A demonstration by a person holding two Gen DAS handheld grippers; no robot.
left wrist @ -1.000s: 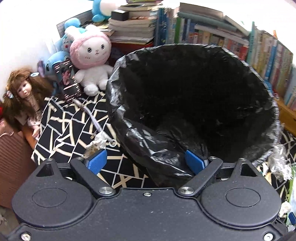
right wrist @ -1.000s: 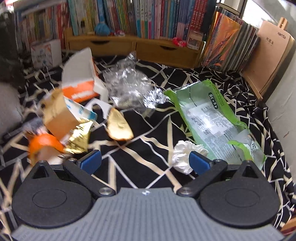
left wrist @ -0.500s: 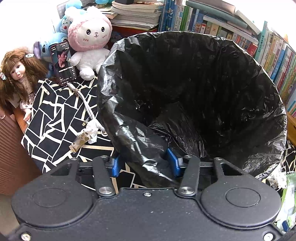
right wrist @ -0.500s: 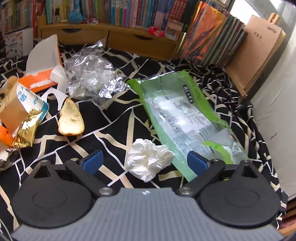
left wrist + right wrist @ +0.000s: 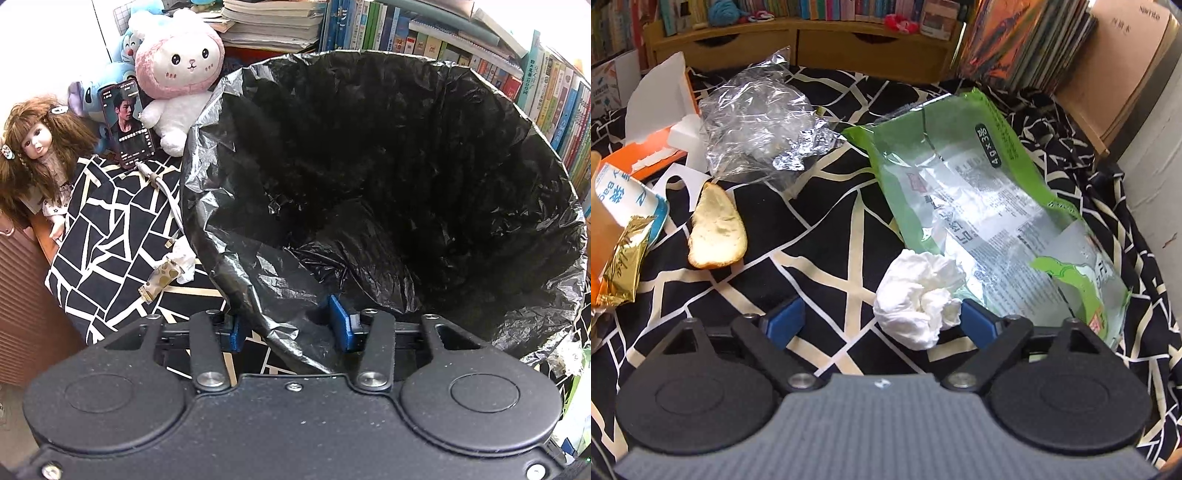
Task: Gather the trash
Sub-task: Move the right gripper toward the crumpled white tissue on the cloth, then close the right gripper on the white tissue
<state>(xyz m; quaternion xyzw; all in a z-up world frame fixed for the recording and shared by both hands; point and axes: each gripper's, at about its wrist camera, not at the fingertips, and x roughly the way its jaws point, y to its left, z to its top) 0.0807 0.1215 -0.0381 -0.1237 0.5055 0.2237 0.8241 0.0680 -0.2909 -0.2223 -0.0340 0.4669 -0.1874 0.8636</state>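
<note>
The left gripper (image 5: 290,326) clenches the near rim of the black bin liner (image 5: 369,184). The right gripper (image 5: 882,323), jaws wide and just narrowing, straddles the crumpled white tissue (image 5: 919,295) touching the green wrapper's (image 5: 979,195) near edge.

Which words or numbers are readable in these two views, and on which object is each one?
"4 g x 3" plus a Korean sign: green wrapper.
"Ba", cut off: blue and white packet.
Too small or blurred: the wrapper's fine print, book spines, phone screen, brown board.
</note>
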